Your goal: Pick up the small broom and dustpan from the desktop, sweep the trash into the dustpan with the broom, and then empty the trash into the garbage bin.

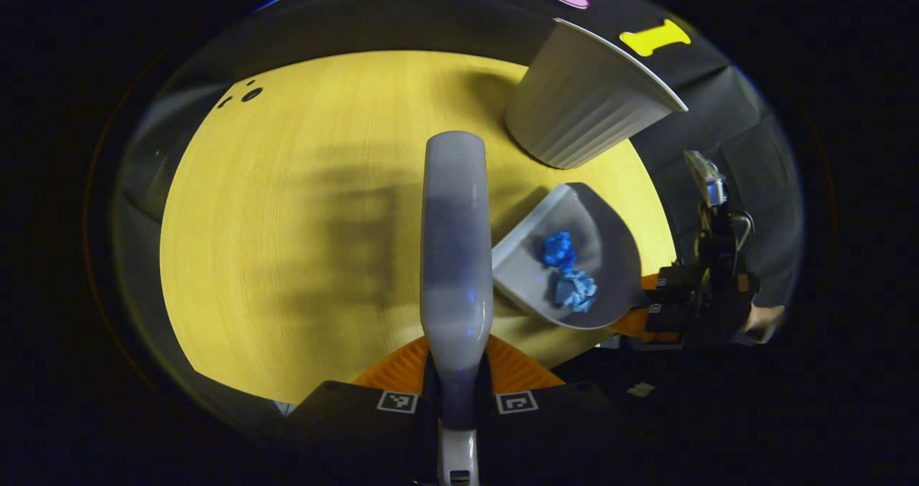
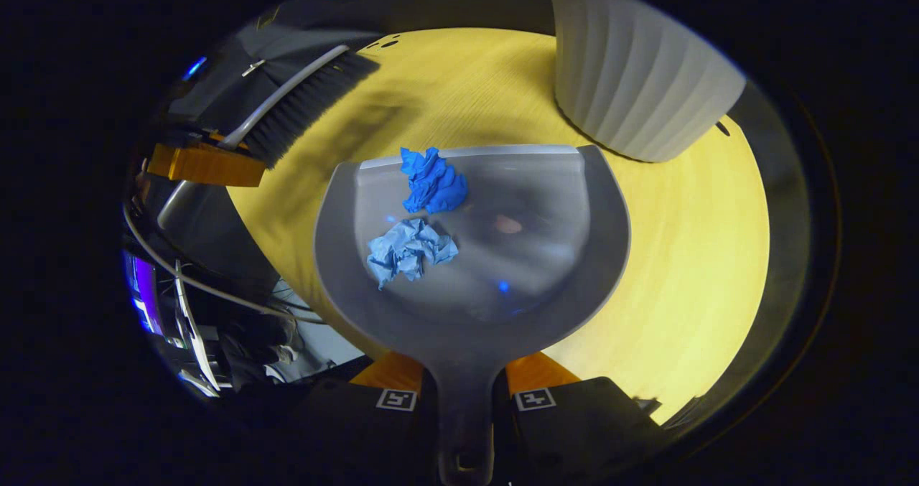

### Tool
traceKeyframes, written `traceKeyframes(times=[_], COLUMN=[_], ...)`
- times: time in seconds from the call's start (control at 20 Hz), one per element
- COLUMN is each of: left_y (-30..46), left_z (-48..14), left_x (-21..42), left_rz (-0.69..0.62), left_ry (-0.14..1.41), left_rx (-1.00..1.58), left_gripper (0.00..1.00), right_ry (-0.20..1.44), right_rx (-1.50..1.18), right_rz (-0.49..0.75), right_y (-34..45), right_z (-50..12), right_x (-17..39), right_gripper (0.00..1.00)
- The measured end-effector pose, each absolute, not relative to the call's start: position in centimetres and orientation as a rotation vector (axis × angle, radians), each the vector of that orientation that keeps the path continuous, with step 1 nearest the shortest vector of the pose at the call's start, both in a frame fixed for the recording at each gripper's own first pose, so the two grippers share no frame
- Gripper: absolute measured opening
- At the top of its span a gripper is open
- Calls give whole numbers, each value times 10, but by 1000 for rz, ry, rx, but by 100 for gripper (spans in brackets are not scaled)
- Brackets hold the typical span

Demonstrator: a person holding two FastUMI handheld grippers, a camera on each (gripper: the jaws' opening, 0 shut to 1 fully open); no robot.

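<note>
You're in a recording booth, not a home: black cloth walls point(image 1: 725, 113) around a yellow wood worktop point(image 1: 301, 242), cables point(image 2: 215, 288) and a lit screen point(image 2: 143, 296) beside it.

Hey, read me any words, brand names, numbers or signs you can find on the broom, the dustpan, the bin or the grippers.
None can be read.
broom: no text visible.
dustpan: plain grey, no text.
bin: ribbed white wall, no label visible.
left gripper and right gripper: square black-and-white marker patterns, not words.

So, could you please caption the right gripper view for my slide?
Claw holding dustpan with two blue paper wads beside the bin.
</note>
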State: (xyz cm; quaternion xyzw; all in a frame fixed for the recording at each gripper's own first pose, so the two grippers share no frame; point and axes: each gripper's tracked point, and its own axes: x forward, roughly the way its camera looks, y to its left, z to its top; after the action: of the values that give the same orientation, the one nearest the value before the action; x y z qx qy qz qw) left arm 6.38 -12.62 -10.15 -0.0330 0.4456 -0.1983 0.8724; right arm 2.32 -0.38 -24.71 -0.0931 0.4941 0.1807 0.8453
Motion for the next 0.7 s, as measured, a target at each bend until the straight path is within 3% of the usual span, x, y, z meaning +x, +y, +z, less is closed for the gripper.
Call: traceKeyframes(times=[0.55, 0.7], left_y=[-96, -88], left_z=[-183, -190], left_x=[60, 62], left_rz=[-409, -399], left_ry=[903, 902], left_rx=[-136, -160], left_gripper=[25, 25], right_ry=[1130, 1083], right_rx=[-251, -262], right_rz=[264, 236], right_y=[2, -2], right_z=[-220, -204], right_x=[23, 25], right_gripper=[35, 34])
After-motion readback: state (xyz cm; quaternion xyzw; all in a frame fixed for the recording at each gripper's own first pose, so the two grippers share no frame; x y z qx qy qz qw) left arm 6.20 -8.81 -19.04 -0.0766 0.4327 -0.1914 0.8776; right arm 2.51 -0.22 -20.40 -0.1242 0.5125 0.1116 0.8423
